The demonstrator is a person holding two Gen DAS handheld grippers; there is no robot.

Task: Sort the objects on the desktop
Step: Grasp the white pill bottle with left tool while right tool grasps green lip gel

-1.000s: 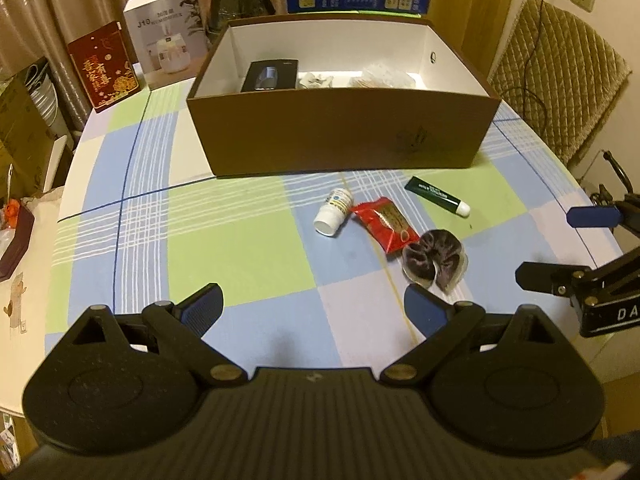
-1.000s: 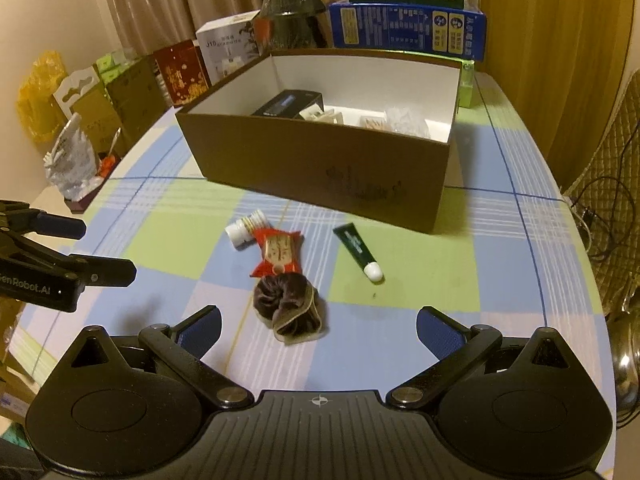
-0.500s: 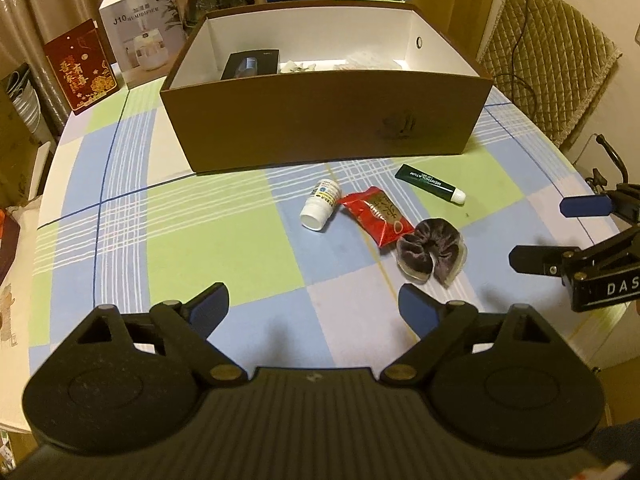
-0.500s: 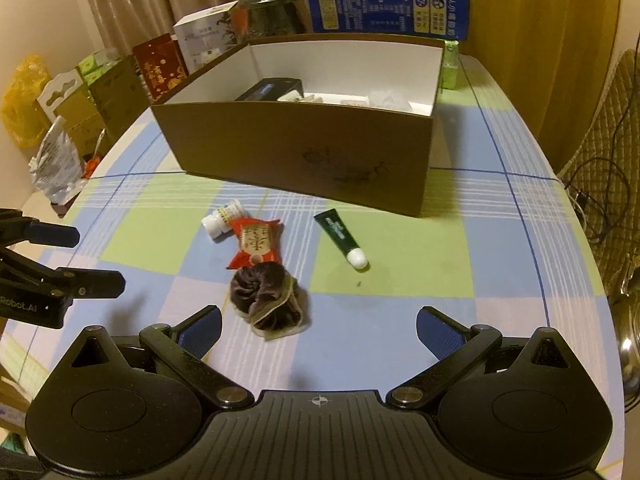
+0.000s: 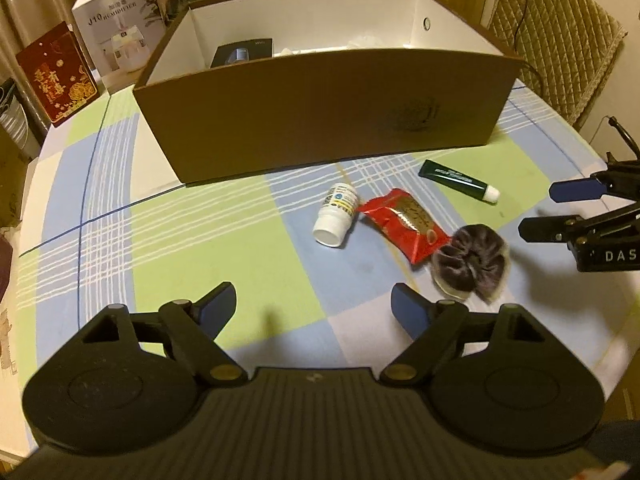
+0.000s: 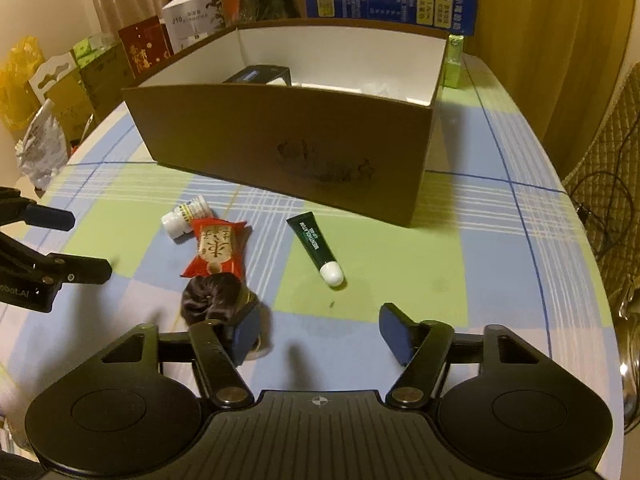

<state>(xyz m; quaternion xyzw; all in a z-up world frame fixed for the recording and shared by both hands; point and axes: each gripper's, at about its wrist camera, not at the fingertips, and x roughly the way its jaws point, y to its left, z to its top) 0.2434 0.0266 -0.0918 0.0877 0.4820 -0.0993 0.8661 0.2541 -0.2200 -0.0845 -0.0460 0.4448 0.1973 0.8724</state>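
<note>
Risk: right tool (image 6: 320,330) closing on nothing, its left pad crowding scrunchie (image 6: 212,300), may snag it, nudging red packet (image 6: 216,250); left tool (image 5: 312,306) closing, empty too

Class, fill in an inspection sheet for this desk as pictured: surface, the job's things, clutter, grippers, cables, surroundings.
Surface: checked tablecloth, blue, green and white.
Job's things: brown box open-topped, some items inside; white bottle, red packet, green tube and dark scrunchie lying in front of it.
Clutter: cartons behind the box.
Grippers: left gripper and right gripper, jaws closing, nothing between them.
Cables: cord over the quilted chair.
Surroundings: curtains.
</note>
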